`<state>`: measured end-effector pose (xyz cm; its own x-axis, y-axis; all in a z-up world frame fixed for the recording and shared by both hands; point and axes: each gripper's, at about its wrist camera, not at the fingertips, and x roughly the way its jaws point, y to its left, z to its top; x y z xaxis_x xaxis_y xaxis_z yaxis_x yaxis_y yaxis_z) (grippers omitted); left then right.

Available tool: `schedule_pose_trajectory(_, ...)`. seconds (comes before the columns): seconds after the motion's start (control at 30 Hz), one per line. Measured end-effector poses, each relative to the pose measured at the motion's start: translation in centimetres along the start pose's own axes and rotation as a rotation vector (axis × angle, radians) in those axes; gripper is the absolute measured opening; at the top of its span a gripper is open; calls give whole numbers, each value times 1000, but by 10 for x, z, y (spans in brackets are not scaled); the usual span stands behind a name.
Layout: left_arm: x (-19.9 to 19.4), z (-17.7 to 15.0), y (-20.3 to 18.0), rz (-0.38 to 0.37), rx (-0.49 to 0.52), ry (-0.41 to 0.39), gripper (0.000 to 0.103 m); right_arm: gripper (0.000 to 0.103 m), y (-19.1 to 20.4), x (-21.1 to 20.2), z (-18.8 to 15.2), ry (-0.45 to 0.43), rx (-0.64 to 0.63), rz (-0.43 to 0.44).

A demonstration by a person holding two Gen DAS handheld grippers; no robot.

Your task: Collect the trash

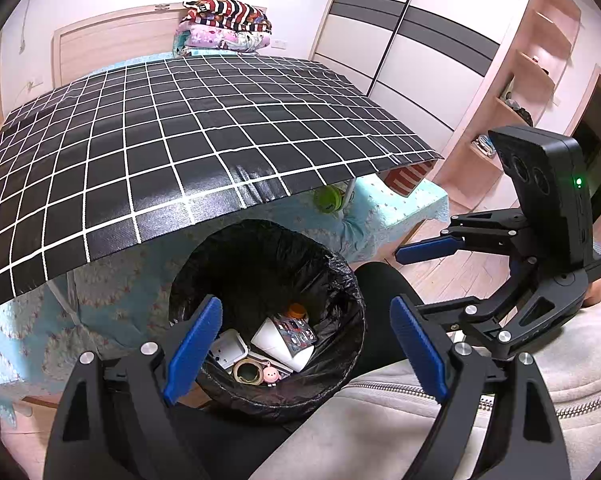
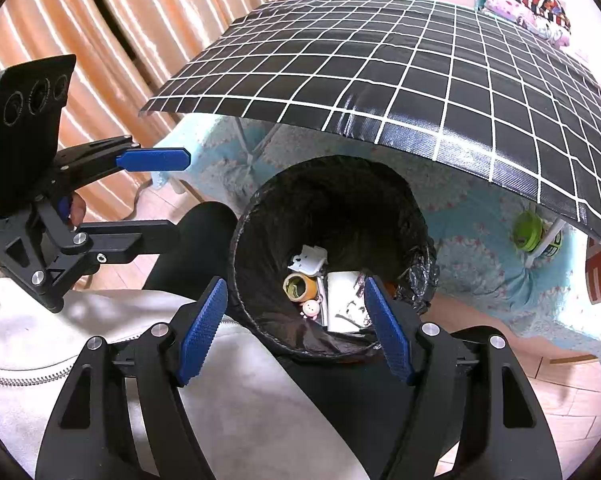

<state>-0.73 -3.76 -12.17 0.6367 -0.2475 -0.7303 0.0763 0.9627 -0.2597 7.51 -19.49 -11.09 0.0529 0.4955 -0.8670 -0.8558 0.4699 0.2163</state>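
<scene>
Bin (image 1: 260, 312), lined with a black bag (image 1: 340, 276), on the floor just under the near edge of the checked table (image 1: 180, 140), between the knees of a seated person. Already in the bottom: a white cup (image 1: 280, 342) on its side, a tape roll (image 1: 247, 372), a small pink figure (image 1: 271, 376), a white plastic piece (image 1: 228, 350), a printed wrapper (image 1: 296, 330) and something orange (image 1: 297, 312) half hidden behind it. Same heap visible from the right wrist, tape roll (image 2: 300, 286) beside the pink figure (image 2: 310, 309).

Looks close to finished. Tabletop bare over all that shows in either view, nothing loose left on the black-and-white cloth. Possibly still to fetch: a green round thing (image 1: 327, 199) lying on the blue bedcover (image 1: 380, 216) beneath the table's far side, though whether trash or not cannot be told. Red-striped item (image 1: 406, 178) beside it equally unclear.

Left gripper (image 1: 306, 350) hanging above the bin mouth, jaws wide apart, nothing between them. Right gripper (image 2: 296, 326) likewise over the bin rim, jaws apart and empty. Both tilted downward toward the bin.

Folded bedding (image 1: 224, 26) stacked at the headboard, wardrobe (image 1: 400, 40) and shelves off to the side, curtain (image 2: 112, 40) on the other.
</scene>
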Motion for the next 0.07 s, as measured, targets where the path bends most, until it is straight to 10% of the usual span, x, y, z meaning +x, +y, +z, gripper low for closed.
schedule_pose_trajectory(0.07,0,0,0,0,3,0,83,70,0,0,0,1,0,0)
